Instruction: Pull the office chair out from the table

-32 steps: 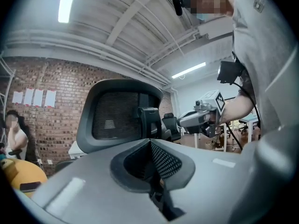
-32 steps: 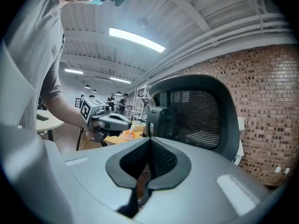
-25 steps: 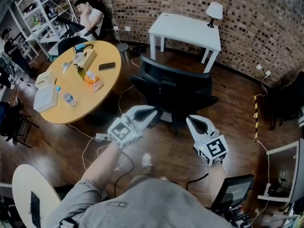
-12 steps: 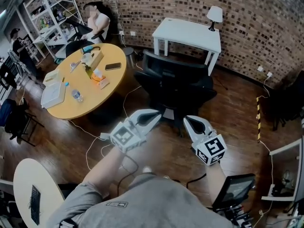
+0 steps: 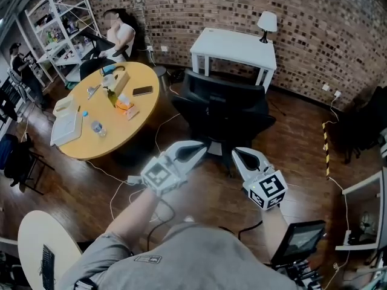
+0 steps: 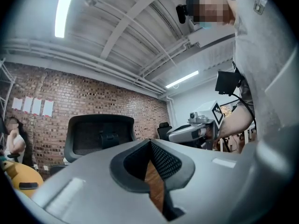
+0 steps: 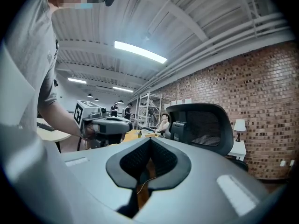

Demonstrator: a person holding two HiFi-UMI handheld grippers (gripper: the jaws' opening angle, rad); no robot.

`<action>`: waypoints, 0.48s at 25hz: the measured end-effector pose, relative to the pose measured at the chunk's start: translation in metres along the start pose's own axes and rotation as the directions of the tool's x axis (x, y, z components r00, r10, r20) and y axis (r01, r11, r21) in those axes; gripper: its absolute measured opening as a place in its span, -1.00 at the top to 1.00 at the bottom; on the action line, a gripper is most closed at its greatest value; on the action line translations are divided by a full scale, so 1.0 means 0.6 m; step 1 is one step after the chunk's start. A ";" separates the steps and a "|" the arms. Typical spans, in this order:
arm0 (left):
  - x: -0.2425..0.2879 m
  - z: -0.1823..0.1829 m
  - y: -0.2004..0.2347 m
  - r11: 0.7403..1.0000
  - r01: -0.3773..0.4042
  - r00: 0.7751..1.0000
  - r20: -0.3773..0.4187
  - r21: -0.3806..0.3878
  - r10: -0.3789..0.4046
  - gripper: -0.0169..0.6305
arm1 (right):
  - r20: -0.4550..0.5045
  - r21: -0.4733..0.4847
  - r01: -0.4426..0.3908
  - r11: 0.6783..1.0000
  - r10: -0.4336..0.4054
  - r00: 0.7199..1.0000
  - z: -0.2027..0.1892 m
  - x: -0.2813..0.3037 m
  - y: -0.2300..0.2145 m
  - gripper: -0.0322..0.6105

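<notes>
The black office chair stands on the wooden floor with its back toward me, just in front of the white table by the brick wall. My left gripper is shut and empty, its tips just short of the chair's base on the left. My right gripper is also shut and empty, close before the chair's base on the right. In the left gripper view the chair's backrest rises beyond the shut left gripper, apart from it. The right gripper view shows the backrest beyond the shut right gripper.
A round wooden table with a phone, bottle and boxes stands left of the chair. Cables trail over the floor beneath my left arm. A lamp sits on the white table. A person sits at back left by shelving.
Both grippers have shifted a little in front of the chair, the left one more, and stay shut. The chair keeps its place before the white table.
</notes>
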State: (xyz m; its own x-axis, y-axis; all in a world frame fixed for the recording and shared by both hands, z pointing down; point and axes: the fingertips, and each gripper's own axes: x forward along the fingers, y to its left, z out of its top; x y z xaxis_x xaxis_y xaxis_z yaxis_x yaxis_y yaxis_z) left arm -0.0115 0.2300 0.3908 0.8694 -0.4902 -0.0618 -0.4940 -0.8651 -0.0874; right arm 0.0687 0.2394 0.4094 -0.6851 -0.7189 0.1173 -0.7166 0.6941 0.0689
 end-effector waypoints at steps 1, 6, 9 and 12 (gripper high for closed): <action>-0.002 0.001 0.000 1.000 0.003 1.000 -0.001 0.000 -0.003 0.94 | 0.000 0.001 0.001 1.000 -0.001 1.000 0.001 0.002 0.001 0.86; -0.011 0.004 0.005 1.000 0.008 1.000 -0.002 -0.003 -0.008 0.94 | 0.002 0.008 0.004 1.000 -0.004 1.000 0.001 0.013 0.008 0.86; -0.017 0.003 0.007 1.000 0.010 1.000 -0.004 -0.004 -0.010 0.94 | -0.002 0.004 0.004 1.000 -0.004 1.000 0.001 0.018 0.015 0.87; -0.019 0.002 0.009 1.000 0.015 1.000 0.001 -0.004 -0.015 0.94 | -0.002 0.006 0.009 1.000 -0.009 1.000 -0.002 0.020 0.018 0.87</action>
State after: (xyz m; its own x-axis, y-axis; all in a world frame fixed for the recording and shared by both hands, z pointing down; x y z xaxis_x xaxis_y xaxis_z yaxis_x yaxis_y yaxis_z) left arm -0.0240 0.2308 0.3897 0.8769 -0.4767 -0.0610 -0.4804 -0.8729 -0.0848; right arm 0.0528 0.2381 0.4125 -0.6781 -0.7254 0.1183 -0.7238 0.6871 0.0637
